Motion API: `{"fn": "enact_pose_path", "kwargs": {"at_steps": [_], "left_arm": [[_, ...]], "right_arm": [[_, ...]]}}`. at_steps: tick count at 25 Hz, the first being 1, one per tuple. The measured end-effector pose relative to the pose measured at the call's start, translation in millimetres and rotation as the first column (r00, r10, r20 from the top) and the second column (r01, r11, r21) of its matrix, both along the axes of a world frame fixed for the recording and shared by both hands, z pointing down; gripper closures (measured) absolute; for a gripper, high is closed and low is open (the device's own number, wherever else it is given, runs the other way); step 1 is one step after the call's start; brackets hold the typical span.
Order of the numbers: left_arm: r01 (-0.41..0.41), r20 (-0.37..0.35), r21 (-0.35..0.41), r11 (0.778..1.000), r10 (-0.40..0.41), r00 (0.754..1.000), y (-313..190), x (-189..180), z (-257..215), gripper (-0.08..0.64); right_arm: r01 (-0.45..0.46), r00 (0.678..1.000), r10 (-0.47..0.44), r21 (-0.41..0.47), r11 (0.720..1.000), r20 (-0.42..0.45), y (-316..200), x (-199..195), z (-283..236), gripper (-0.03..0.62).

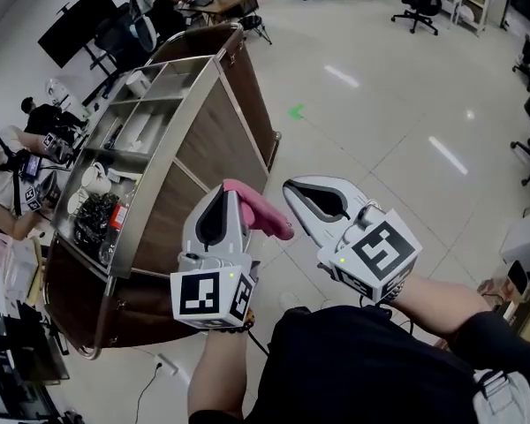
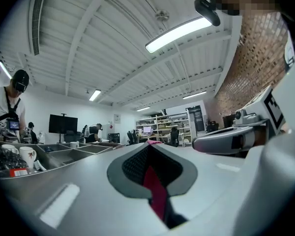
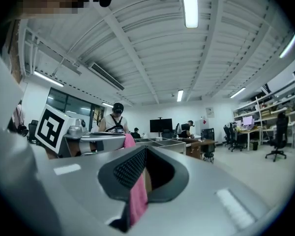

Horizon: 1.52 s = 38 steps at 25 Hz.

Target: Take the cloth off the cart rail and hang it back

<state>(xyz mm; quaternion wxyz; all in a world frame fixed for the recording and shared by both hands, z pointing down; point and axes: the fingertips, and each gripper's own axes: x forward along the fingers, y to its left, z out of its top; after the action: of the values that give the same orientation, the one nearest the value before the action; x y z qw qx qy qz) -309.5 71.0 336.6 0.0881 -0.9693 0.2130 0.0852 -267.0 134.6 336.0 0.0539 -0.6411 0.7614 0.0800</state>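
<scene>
1. Head view: the cloth (image 1: 258, 212) is seen clear of the cart rail (image 1: 240, 117), so the taking-off is judged done. The hanging-back is judged as all that is left. The pink cloth is bunched between the left claw (image 1: 223, 193) and the right claw (image 1: 296, 191), just right of the left claw's tip and just left of and below the right claw's tip. The cart (image 1: 194, 104) lies ahead and to the left of both claws. No contact between cloth and rail is seen.

2. Left gripper view: the left claw (image 2: 148, 149) is shown pressed together on the cloth (image 2: 155, 191). A narrow pink strip is pinched in the slit between the jaws and runs back from the tip toward the camera, with a little pink showing past the tip. The right claw (image 2: 226, 141) is seen just to the right, at about the same height. The cart (image 2: 64, 154) lies to the left of the claw and apart from it.

3. Right gripper view: the right claw (image 3: 145, 149) is likewise shown pinching the cloth (image 3: 136, 195), which hangs as a pink fold between the jaws on the near side of the tip. More pink is seen just to the left at the left claw (image 3: 93, 141). The cart (image 3: 172, 144) stands beyond the claw's tip, untouched by the cloth
</scene>
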Motion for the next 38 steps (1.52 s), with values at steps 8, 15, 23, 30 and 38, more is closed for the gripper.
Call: {"fn": "enact_pose_path", "kwargs": {"at_steps": [8, 15, 23, 30, 38], "left_arm": [[-0.11, 0.012, -0.009, 0.994, 0.11, 0.994, -32, 54, 16, 0.554], [-0.184, 0.008, 0.017, 0.983, 0.183, 0.983, -83, 97, 13, 0.554], [-0.242, 0.021, 0.042, 0.969, 0.241, 0.97, -170, 135, 14, 0.554], [-0.28, 0.002, 0.058, 0.958, 0.28, 0.96, -227, 150, 10, 0.554], [-0.262, 0.0, 0.05, 0.964, 0.263, 0.965, -250, 196, 0, 0.554]], "right_arm": [[-0.129, 0.991, 0.13, -0.06, 0.99, 0.011, -23, 49, 15, 0.6], [-0.198, 0.98, 0.199, -0.034, 0.98, 0.017, -75, 89, 9, 0.6], [-0.243, 0.97, 0.243, -0.033, 0.97, 0.023, -168, 121, 7, 0.6], [-0.245, 0.965, 0.253, -0.102, 0.964, 0.073, -228, 124, 13, 0.6], [-0.239, 0.969, 0.244, -0.087, 0.967, 0.048, -253, 176, 7, 0.6]]}}
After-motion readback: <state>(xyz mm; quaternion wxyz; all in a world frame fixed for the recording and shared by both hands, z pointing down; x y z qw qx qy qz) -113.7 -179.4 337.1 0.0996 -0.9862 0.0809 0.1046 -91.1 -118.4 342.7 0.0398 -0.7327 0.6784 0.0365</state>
